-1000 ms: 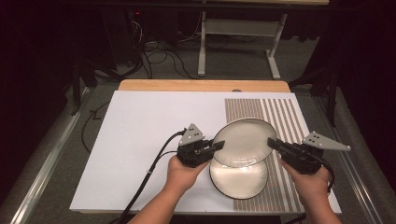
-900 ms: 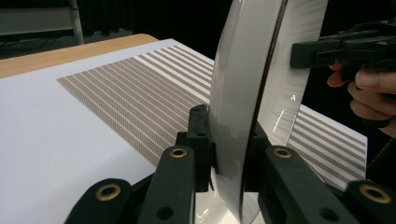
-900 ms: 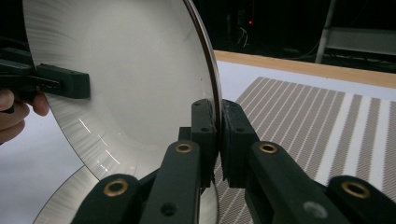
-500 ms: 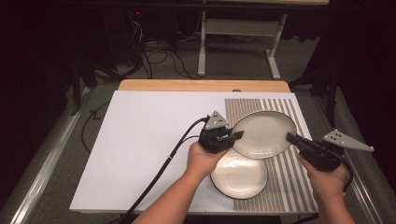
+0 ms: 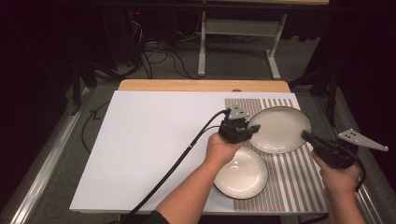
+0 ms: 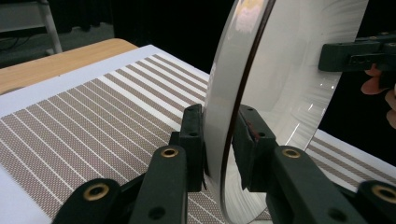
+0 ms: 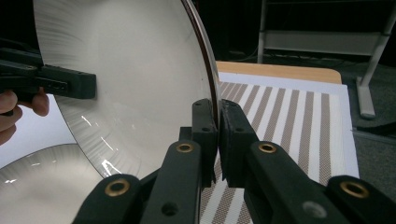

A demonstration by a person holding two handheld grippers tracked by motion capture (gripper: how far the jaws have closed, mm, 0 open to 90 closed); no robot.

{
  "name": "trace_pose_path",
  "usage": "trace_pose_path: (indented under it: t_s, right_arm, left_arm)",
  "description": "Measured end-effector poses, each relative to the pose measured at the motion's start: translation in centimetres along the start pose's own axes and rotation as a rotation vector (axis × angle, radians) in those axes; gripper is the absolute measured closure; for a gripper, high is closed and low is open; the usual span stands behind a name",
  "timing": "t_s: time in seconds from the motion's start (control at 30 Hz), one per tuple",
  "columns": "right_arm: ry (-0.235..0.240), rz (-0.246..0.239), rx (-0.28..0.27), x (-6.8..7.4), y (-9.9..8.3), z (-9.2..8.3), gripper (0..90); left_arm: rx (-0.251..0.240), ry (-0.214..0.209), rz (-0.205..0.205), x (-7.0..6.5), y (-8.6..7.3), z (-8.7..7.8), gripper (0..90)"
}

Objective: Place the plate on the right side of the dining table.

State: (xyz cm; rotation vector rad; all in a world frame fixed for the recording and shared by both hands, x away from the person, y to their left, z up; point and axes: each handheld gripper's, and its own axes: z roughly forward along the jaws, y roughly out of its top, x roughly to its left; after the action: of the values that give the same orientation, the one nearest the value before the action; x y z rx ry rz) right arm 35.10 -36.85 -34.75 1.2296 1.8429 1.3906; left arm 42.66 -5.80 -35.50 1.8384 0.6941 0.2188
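Upper plate [image 5: 278,129] carried between both tools, upper right of the high view, over the striped mat [image 5: 299,177] on the bench [image 5: 149,140]. A second plate [image 5: 241,172] lies flat on the mat below it, lower centre.

Left tool [image 5: 246,132]: jaws have just been opening, a slight gap at one pad in its own view, rim between them. Right tool [image 5: 306,136]: jaws clamped on the opposite rim.

Plate round, no long axis; face up, roughly level, possibly a slight tilt.

To do it well, I judge: lower level onto the stripes, clear of the second plate, right tool releasing only once it rests.
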Motion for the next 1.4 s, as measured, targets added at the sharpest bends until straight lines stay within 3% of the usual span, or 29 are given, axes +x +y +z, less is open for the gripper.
trace_pose_path:
  t_s: [0.43,0.6,1.03,1.3,1.4]
  right_arm:
    - [-0.042,0.010,0.041,-1.1,-1.2,1.0,88.2]
    - [-0.051,0.016,0.071,-1.4,-1.9,1.4,88.2]
    - [-0.052,0.004,0.110,-1.1,-2.8,1.7,88.2]
    - [-0.054,0.003,0.115,-0.9,-3.0,1.8,88.2]
    - [-0.061,-0.002,0.117,-1.0,-3.0,1.9,88.3]
  left_arm:
    - [0.035,-0.001,-0.055,0.9,-1.1,2.6,71.7]
    - [0.074,0.002,-0.071,1.1,-1.9,3.4,71.0]
    - [0.128,0.012,-0.078,1.1,-3.2,3.5,70.4]
    - [0.145,0.026,-0.094,1.0,-3.1,3.5,70.3]
    - [0.152,0.047,-0.081,0.9,-3.1,3.5,70.4]
